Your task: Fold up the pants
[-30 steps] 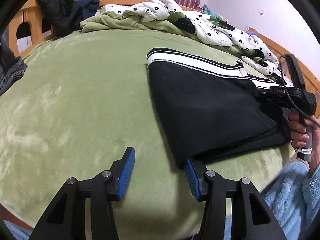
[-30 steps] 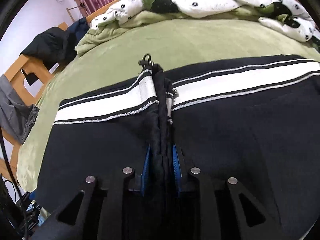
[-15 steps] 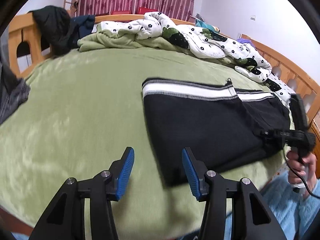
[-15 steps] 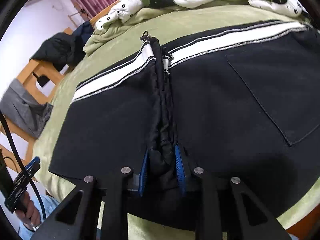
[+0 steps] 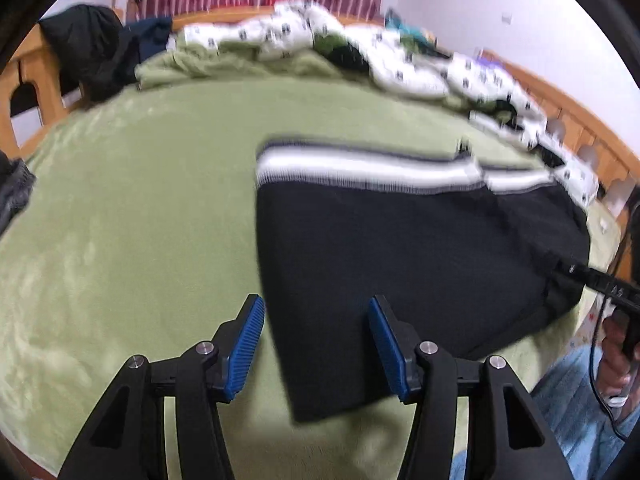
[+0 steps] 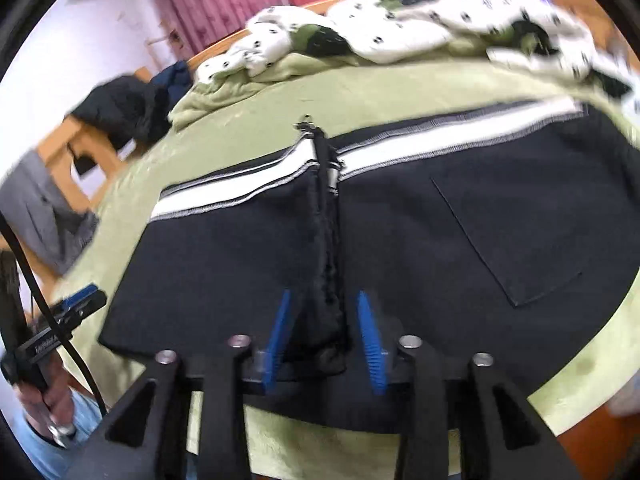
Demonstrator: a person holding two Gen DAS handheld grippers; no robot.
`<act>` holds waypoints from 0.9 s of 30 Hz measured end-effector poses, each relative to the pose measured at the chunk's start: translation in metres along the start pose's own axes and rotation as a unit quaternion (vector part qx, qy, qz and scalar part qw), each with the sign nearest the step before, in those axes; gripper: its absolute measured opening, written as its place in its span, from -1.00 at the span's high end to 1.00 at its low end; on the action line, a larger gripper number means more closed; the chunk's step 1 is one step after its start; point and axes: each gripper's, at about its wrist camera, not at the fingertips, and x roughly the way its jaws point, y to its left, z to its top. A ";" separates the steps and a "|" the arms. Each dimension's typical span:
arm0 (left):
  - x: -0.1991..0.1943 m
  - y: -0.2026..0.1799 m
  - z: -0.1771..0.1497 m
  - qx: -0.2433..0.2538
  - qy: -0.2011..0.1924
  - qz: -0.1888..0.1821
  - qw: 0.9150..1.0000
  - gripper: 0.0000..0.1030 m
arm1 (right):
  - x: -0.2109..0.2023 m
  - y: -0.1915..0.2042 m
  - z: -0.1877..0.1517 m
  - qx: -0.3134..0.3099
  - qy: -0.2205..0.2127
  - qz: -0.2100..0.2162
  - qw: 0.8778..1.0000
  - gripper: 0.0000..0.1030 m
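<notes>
Black pants (image 5: 400, 248) with a white-striped waistband lie folded flat on the green bed; they also show in the right wrist view (image 6: 420, 240). My left gripper (image 5: 316, 344) is open and empty, held above the pants' near left corner. My right gripper (image 6: 326, 336) is open, its blue pads standing apart on either side of a raised black ridge of fabric (image 6: 328, 272) at the pants' near edge. The right gripper also appears at the right of the left wrist view (image 5: 592, 280), and the left gripper at the left of the right wrist view (image 6: 76, 304).
The green blanket (image 5: 140, 220) covers the bed. A white spotted quilt (image 5: 360, 52) is bunched along the far side. Dark clothes (image 5: 88, 44) hang on the wooden bed frame at left. Grey clothing (image 6: 44, 216) lies at the bed's left edge.
My right gripper has opened and let go of the fabric ridge. My left gripper has shifted right and now hangs over the pants' corner. Both views are blurred by motion.
</notes>
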 end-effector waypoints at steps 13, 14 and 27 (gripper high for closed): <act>0.003 0.005 0.026 -0.020 0.006 -0.001 1.000 -0.17 | -0.061 -0.067 0.008 0.022 -0.105 -0.114 0.988 -0.61; 0.007 0.005 0.033 -0.021 0.008 -0.002 1.000 -0.17 | -0.066 -0.088 0.011 0.042 -0.118 -0.138 0.982 -0.64; 0.074 0.017 0.061 -0.052 0.075 -0.030 0.995 -0.26 | -0.013 -0.281 0.047 0.238 -0.094 -0.116 0.960 -0.65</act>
